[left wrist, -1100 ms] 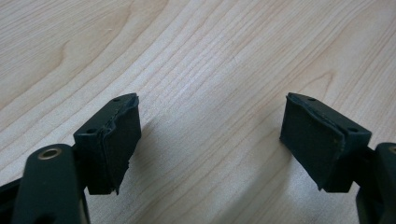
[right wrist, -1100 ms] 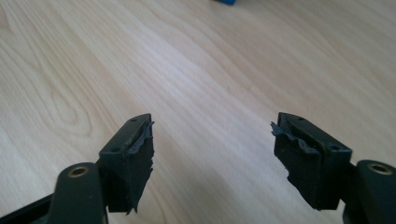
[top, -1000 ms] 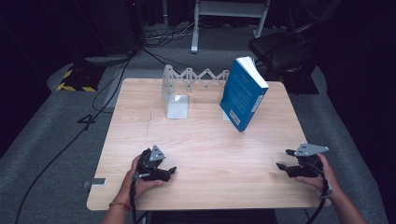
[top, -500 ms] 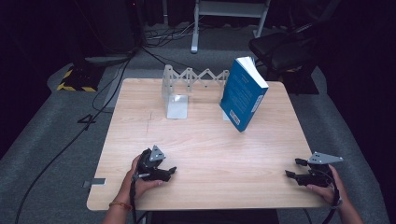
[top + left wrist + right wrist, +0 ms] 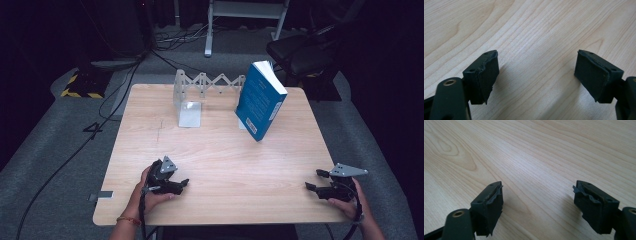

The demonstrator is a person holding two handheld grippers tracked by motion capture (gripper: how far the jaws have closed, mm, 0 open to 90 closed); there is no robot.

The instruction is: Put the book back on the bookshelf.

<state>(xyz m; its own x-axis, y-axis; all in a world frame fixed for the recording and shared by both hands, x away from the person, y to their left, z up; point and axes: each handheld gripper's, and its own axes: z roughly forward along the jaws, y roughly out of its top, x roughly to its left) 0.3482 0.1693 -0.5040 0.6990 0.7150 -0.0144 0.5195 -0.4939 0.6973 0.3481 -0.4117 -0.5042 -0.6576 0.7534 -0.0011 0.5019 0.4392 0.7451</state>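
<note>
A blue book (image 5: 260,100) stands tilted at the back right of the wooden table (image 5: 220,150), leaning against a metal accordion rack (image 5: 210,82). My left gripper (image 5: 184,184) rests near the front left edge, held by a hand, and its tips point right. Its jaws stand open over bare wood (image 5: 536,65). My right gripper (image 5: 312,180) sits low at the front right corner with its tips pointing left. Its jaws have just been opening and are open with nothing between them (image 5: 537,187).
A flat metal bookend plate (image 5: 190,114) stands at the left end of the rack. Cables (image 5: 75,150) run over the grey floor on the left. A dark chair (image 5: 305,50) stands behind the table. Bare wood lies between the two grippers.
My right gripper has moved right and toward the near edge, sinking to the table. The left gripper and the book have not moved.
</note>
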